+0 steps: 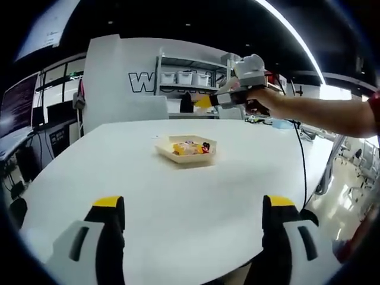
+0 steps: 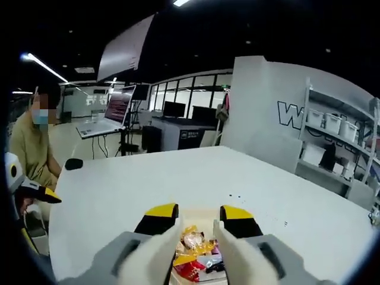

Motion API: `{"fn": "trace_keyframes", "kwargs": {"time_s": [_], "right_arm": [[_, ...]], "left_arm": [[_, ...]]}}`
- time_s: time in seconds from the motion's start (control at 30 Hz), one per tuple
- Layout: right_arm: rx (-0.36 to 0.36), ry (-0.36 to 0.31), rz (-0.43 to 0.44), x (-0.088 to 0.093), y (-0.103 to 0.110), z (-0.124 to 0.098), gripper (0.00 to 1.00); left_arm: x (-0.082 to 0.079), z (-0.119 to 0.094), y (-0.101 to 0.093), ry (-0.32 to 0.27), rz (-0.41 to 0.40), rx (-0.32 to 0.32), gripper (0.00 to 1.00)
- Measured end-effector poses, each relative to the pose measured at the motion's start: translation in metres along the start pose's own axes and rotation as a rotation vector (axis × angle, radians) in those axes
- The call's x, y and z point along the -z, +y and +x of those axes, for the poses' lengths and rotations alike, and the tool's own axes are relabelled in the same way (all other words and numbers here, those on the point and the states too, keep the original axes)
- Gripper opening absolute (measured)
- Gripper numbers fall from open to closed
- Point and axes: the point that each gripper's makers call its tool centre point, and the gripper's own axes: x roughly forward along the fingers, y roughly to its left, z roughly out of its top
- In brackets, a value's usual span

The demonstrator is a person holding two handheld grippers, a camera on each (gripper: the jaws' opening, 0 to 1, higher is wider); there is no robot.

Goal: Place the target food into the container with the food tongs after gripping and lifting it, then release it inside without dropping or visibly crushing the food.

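A shallow tan tray (image 1: 165, 145) of colourful wrapped snacks (image 1: 190, 147) sits near the middle of the white round table (image 1: 119, 160). My left gripper (image 1: 193, 205) hovers low over the near side of the table, jaws wide open with nothing between them, well short of the tray. My right gripper (image 1: 237, 89) is held up in the air beyond the tray by a hand and bare forearm reaching in from the right. In the right gripper view its jaws (image 2: 199, 214) stand open, looking down on the snacks (image 2: 193, 240) far below them.
A person (image 2: 27, 148) sits at the table's far side, next to the left gripper (image 2: 32, 193). A laptop on a stand (image 2: 104, 124), desks with monitors (image 2: 184, 127) and a shelf of white bins (image 1: 184, 77) ring the table. A cable (image 1: 300, 154) hangs off the right edge.
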Motion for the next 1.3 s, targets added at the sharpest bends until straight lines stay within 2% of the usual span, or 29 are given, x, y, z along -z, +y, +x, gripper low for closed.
{"fn": "trace_keyframes", "kwargs": {"time_s": [0.27, 0.43, 0.6, 0.77, 0.83, 1.03, 1.3], "right_arm": [[0.005, 0.003, 0.012, 0.005, -0.002, -0.009, 0.22], [-0.004, -0.004, 0.065, 0.011, -0.002, -0.013, 0.22], [-0.007, 0.002, 0.075, 0.018, 0.0, -0.016, 0.23], [-0.03, -0.001, 0.091, 0.022, 0.01, -0.023, 0.23], [-0.019, -0.002, 0.067, 0.024, 0.01, -0.025, 0.23], [-0.021, 0.005, 0.09, 0.033, 0.009, -0.032, 0.23], [-0.046, -0.023, 0.135, 0.038, 0.024, -0.044, 0.24]], "left_arm": [[0.001, 0.003, -0.004, 0.006, 0.01, 0.011, 0.94], [0.001, 0.003, -0.007, 0.007, 0.017, 0.019, 0.93], [0.002, 0.003, -0.008, 0.012, 0.019, 0.025, 0.93], [0.003, 0.004, -0.011, 0.018, 0.025, 0.034, 0.93], [0.003, 0.004, -0.012, 0.017, 0.026, 0.038, 0.93], [0.004, 0.003, -0.013, 0.017, 0.025, 0.04, 0.93], [0.007, 0.006, -0.016, 0.034, 0.045, 0.059, 0.93]]}}
